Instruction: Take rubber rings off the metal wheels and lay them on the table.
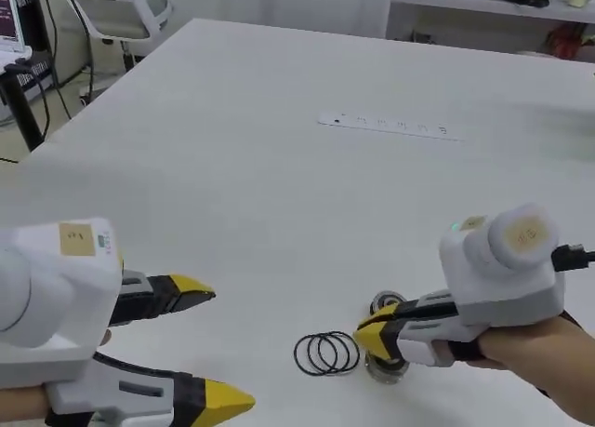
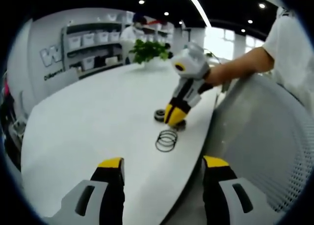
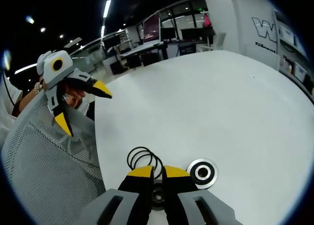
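We have some rings (image 1: 327,353) off, flat on the table (image 1: 279,166) — our right tongs (image 3: 159,173) pinch one wheel (image 3: 157,194), left tongs (image 1: 221,345) are spread, and a second wheel (image 3: 202,172) may be next.

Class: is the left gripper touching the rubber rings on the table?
Apart: left gripper view shows bare table between the left gripper and the rubber rings.

A few thin black rubber rings (image 1: 326,353) lie flat, overlapping, on the counter (image 1: 279,194). Just beside them one silver metal wheel (image 3: 202,172) lies flat, a second wheel (image 3: 157,193) close by.
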Motion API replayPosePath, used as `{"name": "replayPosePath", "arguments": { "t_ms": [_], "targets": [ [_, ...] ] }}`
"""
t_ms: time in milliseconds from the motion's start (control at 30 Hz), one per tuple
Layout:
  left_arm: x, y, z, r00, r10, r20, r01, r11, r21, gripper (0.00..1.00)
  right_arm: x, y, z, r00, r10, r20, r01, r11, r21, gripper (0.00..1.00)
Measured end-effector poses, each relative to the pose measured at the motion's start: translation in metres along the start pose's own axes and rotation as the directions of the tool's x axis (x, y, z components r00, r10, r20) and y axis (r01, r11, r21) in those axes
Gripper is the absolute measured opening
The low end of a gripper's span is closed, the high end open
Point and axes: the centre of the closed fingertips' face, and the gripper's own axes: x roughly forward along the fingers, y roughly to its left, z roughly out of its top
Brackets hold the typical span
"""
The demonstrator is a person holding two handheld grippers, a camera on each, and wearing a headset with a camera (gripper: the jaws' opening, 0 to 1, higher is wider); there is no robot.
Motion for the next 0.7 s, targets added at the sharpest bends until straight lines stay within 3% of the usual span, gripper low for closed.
{"name": "replayPosePath", "arguments": {
  "t_ms": [267,500,667,700],
  "targets": [
    [0.0,0.0,0.003,1.0,-0.004,0.007,0.003,1.0,0.023,0.66,-0.014,-0.015,0.013,0.9968,-0.043,0.067,0.04,0.998,0.039,0.04],
    [-0.001,-0.002,0.007,0.9997,-0.022,-0.015,0.023,0.996,0.086,0.67,-0.032,-0.033,0.027,0.9833,-0.1,0.152,0.089,0.993,0.077,0.04],
    [-0.002,-0.003,0.03,0.9994,-0.032,0.01,0.031,0.991,0.134,0.67,-0.041,-0.045,0.025,0.9759,-0.138,0.169,0.119,0.986,0.114,0.04],
    [-0.002,-0.004,0.041,0.9987,-0.04,0.031,0.034,0.987,0.156,0.68,-0.043,-0.048,0.024,0.9748,-0.144,0.17,0.124,0.985,0.122,0.04]
  ]
}}
